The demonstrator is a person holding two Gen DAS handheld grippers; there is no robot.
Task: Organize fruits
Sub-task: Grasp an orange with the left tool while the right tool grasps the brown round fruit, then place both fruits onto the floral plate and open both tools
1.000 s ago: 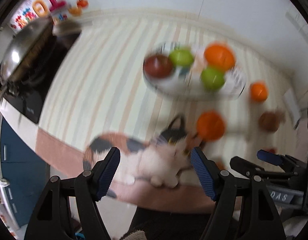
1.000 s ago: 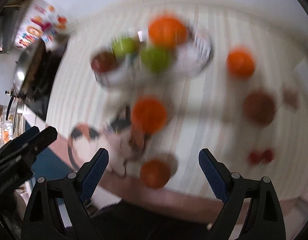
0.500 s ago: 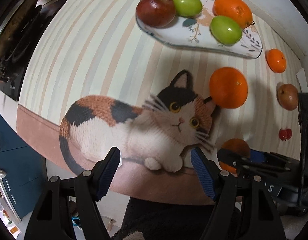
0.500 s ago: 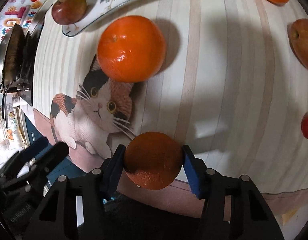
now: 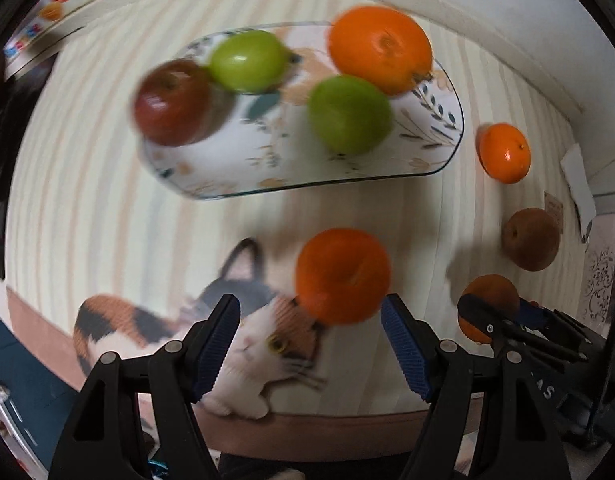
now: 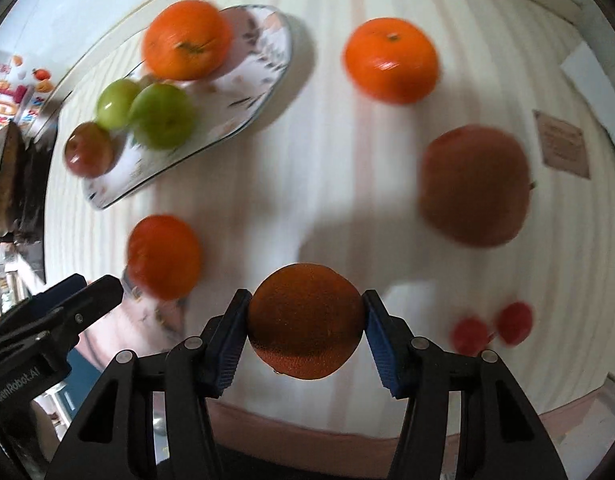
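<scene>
My right gripper (image 6: 305, 328) is shut on a dark orange (image 6: 305, 324), both pads pressing its sides. My left gripper (image 5: 310, 308) stands open, pointing down; a bright orange (image 5: 342, 276) lies on the striped mat just beyond its fingertips, not touched. A flowered plate (image 5: 235, 172) behind holds a red apple (image 5: 171, 102), two green fruits (image 5: 247, 60) and an orange (image 5: 381, 48). Loose on the mat are a smaller orange (image 5: 504, 152), a brown fruit (image 5: 530, 239) and a pair of cherries (image 6: 491, 326).
The mat carries a cat picture (image 5: 267, 340) near its front edge. A dark stove with a pan (image 6: 11, 184) stands at the far left. A white wall (image 5: 507, 8) borders the back. A paper slip (image 6: 563, 144) lies at the right.
My right gripper closed on the dark orange and now holds it further over the mat. My left gripper moved forward and down until the bright orange sits at its fingertips.
</scene>
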